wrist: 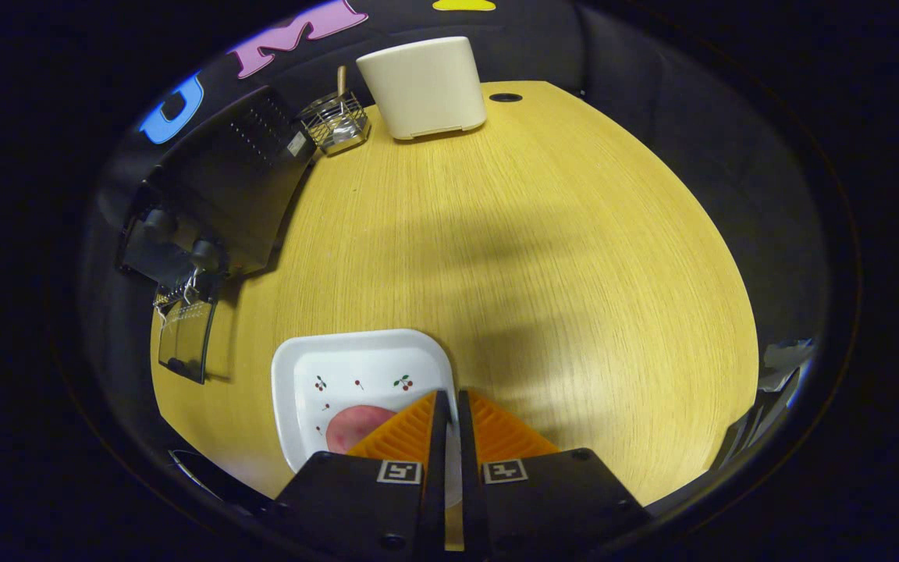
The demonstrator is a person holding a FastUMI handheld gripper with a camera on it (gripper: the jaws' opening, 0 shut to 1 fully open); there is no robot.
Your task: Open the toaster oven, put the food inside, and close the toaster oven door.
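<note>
In the gripper view, a light wooden table (512, 257) spreads out ahead of the gripper (447, 398), with its curved right edge running from the far side down to the near right and its far edge meeting the black booth wall. The broad middle and right of the tabletop are bare, giving open room from the fingers all the way to the far things.

At the far left stands a black toaster oven (231, 183), seen from above and behind at an angle. Its glass door (184, 339) hangs open and down, near the table's left edge, with two round knobs (204, 251) above it. Just beyond the oven, at the far side, sits a small wire basket (334, 121) with a wooden handle sticking up from it, and right of that a cream-white rounded container (424, 86) stands upright. A small dark round hole (505, 97) lies in the tabletop just right of the container.

Near the fingers lies a white square plate (360, 367) with small cherry prints. A pink, rounded piece of food (356, 425) rests on the near part of the plate, just left of the left finger and partly hidden behind it. The fingers stand close together with only a thin gap between them, gripping nothing, their tips over the plate's right rim. The food lies beside them, not between them.
</note>
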